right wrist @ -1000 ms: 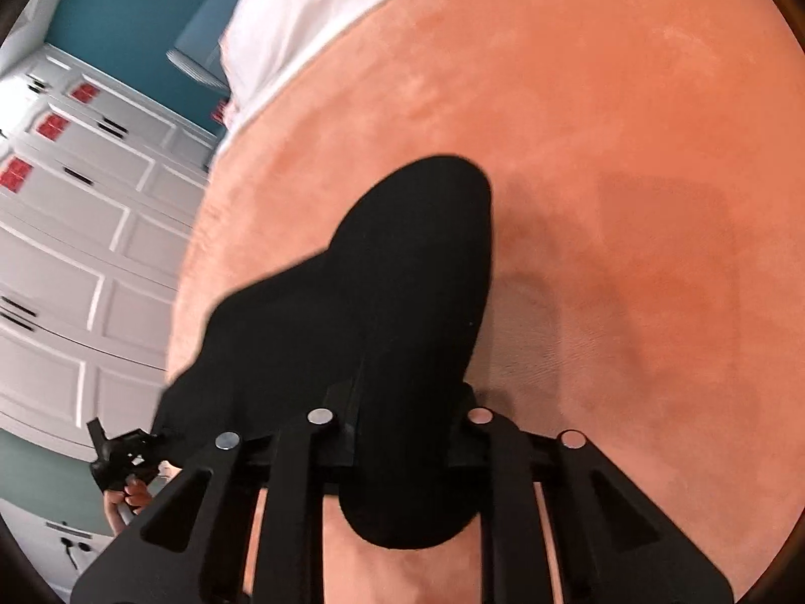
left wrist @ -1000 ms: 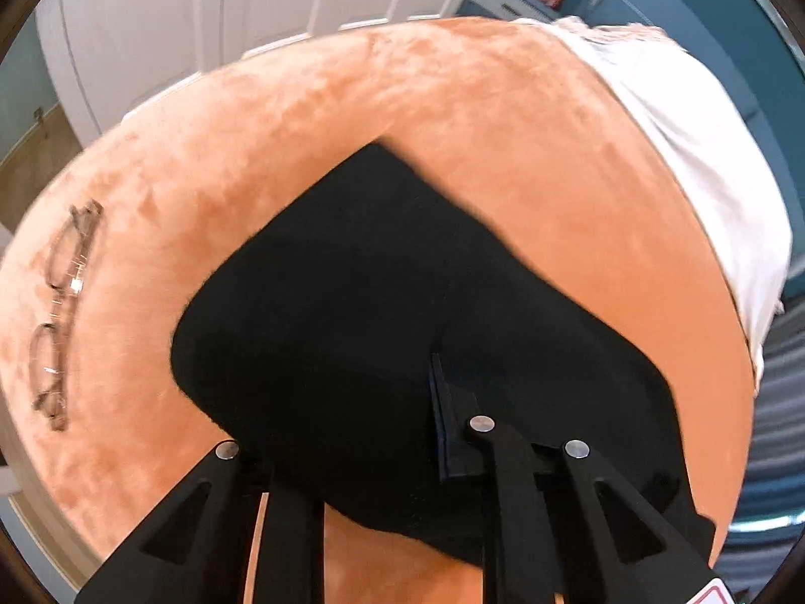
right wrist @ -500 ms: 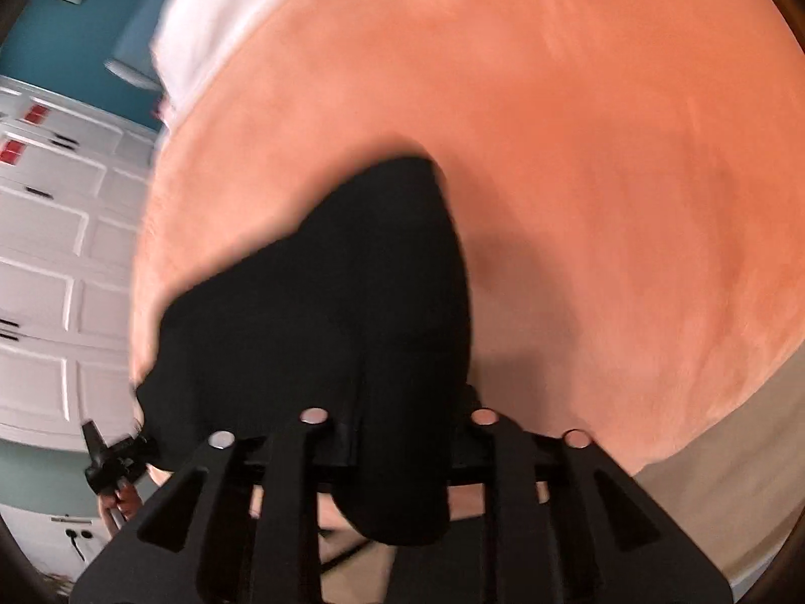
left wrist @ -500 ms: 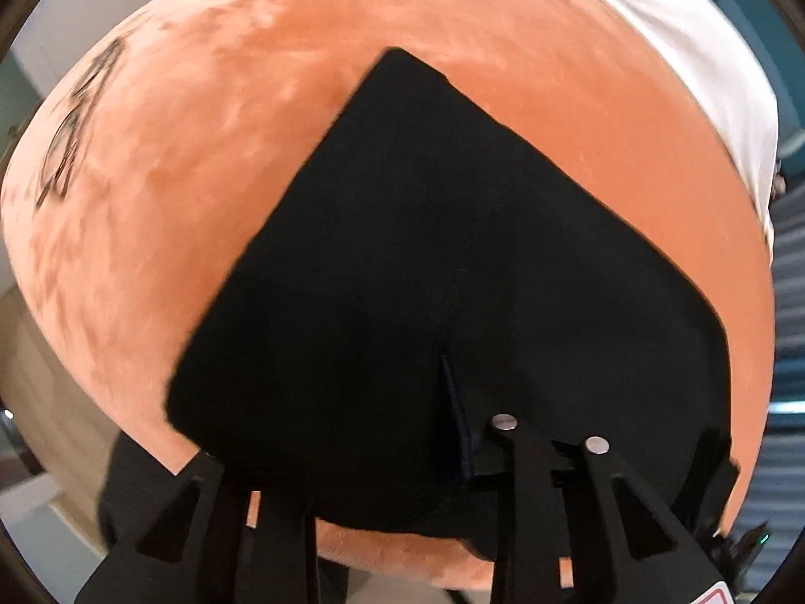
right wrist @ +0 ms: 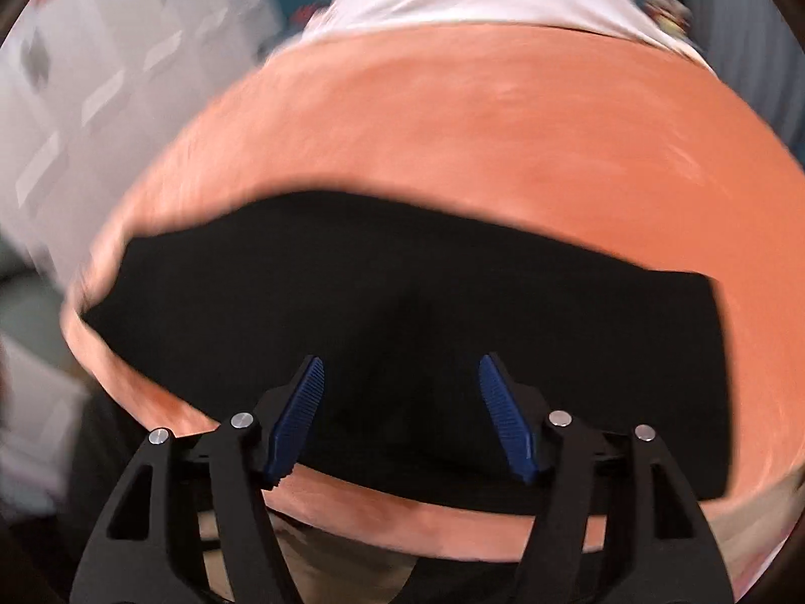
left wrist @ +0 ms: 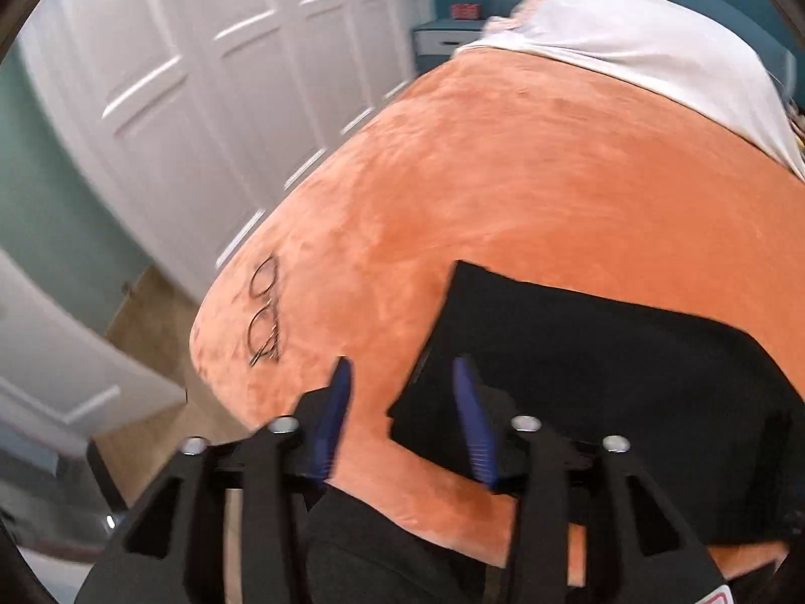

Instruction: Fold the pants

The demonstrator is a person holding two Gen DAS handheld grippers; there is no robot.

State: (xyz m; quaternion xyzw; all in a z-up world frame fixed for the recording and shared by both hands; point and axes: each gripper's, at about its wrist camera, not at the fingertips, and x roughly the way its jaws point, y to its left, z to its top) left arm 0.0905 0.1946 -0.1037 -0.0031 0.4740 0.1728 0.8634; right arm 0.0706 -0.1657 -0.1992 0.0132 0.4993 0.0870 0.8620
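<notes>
The black pants (left wrist: 604, 392) lie flat and folded on the orange blanket (left wrist: 528, 176), near its front edge. My left gripper (left wrist: 400, 372) is open and empty, just above the pants' left corner, with blue pads (left wrist: 334, 402) apart. In the right wrist view the pants (right wrist: 402, 292) spread wide as a black rectangle. My right gripper (right wrist: 400, 367) is open and empty, held above the pants' near edge. That view is motion-blurred.
A pair of glasses (left wrist: 264, 312) lies on the blanket left of the pants. A white sheet (left wrist: 629, 45) covers the far end of the bed. White wardrobe doors (left wrist: 201, 75) stand to the left. Wooden floor (left wrist: 146, 322) shows past the bed's corner.
Both grippers have let go of the pants and opened. The pants now lie flat on the blanket. Both grippers have pulled back toward the bed's front edge.
</notes>
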